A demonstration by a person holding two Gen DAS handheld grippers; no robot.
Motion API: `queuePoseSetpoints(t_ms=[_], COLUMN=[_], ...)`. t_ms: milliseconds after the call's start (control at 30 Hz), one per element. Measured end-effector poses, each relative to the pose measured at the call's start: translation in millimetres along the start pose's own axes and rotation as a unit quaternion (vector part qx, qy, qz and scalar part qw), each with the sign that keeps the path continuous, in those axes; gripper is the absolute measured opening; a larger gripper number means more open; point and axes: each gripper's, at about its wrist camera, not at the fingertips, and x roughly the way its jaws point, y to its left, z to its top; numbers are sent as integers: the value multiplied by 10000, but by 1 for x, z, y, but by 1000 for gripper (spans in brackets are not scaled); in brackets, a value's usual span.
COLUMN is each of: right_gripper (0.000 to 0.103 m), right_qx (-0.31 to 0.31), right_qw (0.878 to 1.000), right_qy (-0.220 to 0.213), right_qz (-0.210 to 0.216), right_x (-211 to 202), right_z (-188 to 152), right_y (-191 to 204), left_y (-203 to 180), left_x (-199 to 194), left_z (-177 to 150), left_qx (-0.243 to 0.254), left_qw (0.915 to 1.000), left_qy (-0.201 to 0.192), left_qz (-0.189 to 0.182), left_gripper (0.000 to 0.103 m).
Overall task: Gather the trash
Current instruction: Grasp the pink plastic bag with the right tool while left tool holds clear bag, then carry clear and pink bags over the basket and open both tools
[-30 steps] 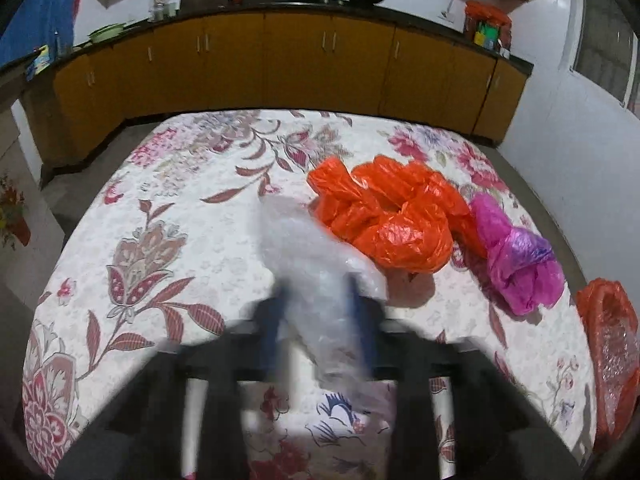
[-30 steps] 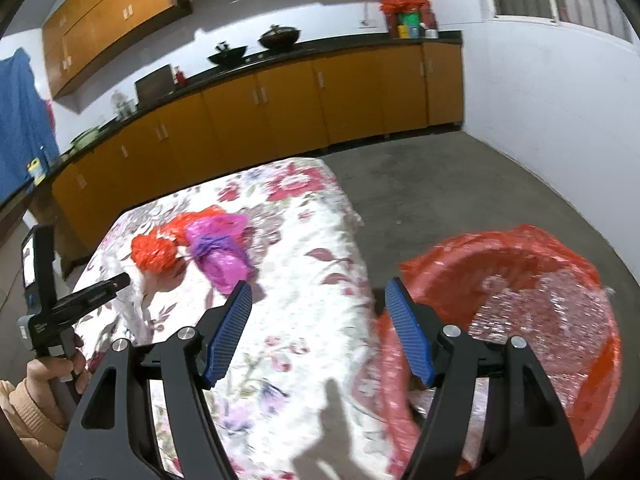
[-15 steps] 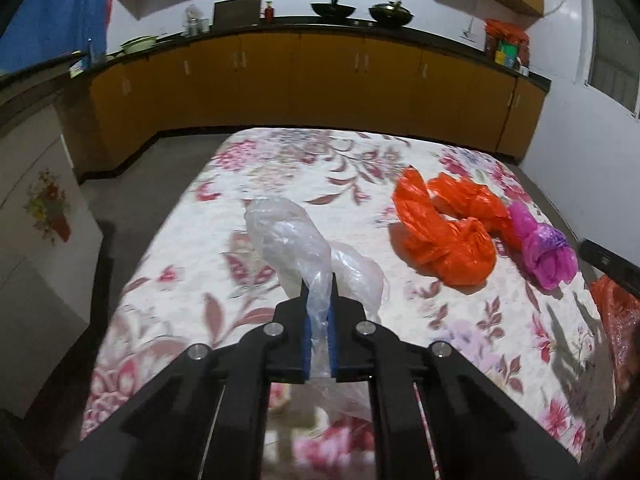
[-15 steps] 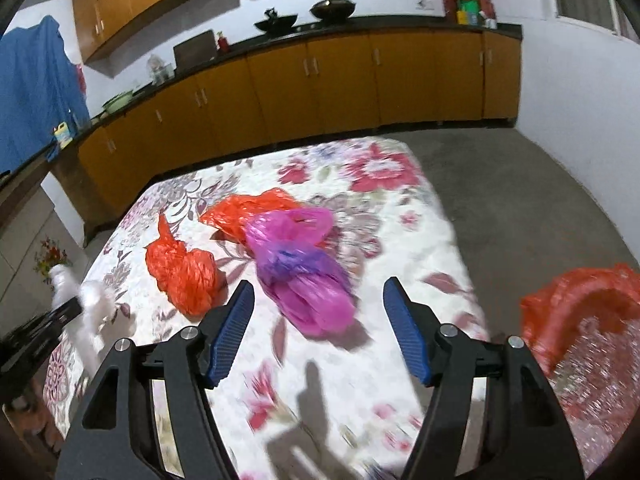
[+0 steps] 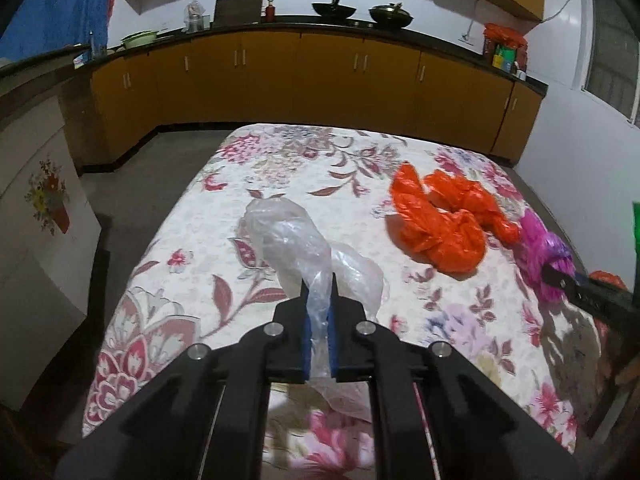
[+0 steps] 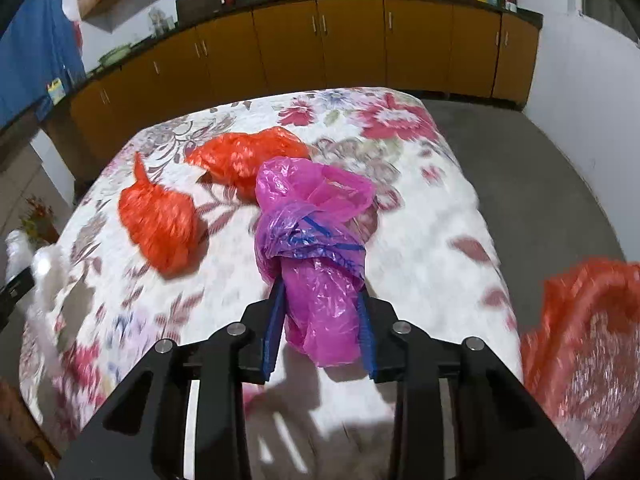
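1. The left claw (image 5: 319, 320) is clenched on a crumpled clear plastic bag (image 5: 296, 248); its blue pads press the bag's neck flat between them, and the rest of the bag billows ahead over the flowered cloth of the table (image 5: 280, 168).
2. The right claw (image 6: 320, 320) has its blue pads either side of a crumpled pink and purple plastic bag (image 6: 312, 232), touching it on both flanks. The pads stand fairly wide, so whether the grip is firm I cannot tell; the bag lies near the table's right edge.
3. Only the right wrist view shows the large open red plastic sack (image 6: 580, 336), beside the table at the right, over the grey floor (image 6: 532, 184).
4. Only the left wrist view shows the clear bag sharply; in the right wrist view it is a white blur at the far left edge.
5. Count of loose bags on or over the table: one clear, one pink, and two crumpled orange plastic bags (image 5: 444, 220), four in all. The orange pair lie close together, just beside the pink bag and well apart from the clear one.
6. Wooden kitchen cabinets (image 5: 300, 80) run along the far wall under a dark counter carrying two black woks (image 5: 360, 10).
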Motion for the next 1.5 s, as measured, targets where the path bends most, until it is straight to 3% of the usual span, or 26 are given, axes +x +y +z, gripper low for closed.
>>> queuePoseSetpoints(t_ms=[200,433,800,1100,1500], right_gripper=[32,32,32,32,32], right_qx=[368,727,1498,1928,2096], right_qw=[9989,9926,9719,9576,9520], right_qy=[-288,-903,-1447,-1633,-1731], right_qz=[34,-373,-1099,-1381,-1406], right_x=[-50,-116,-194,-227,-241], right_z=[-27,-38,-65,-89,-103], right_y=[-23,-62,-135,-171,-185], left_y=[-26,-71,-154,-224,-288], left_x=[-10,-26,-57,-81,-98], left_z=[-2,-1,-2,-5,-15], left_qx=[155,473,948,1202,1590], left_qw=[9995,9967,9849,9703,9522], left_qy=[-46,-132,-263,-311,-309], left_qz=[-265,-643,-1426,-2074,-2588], left_gripper=[8,8,8,8,8])
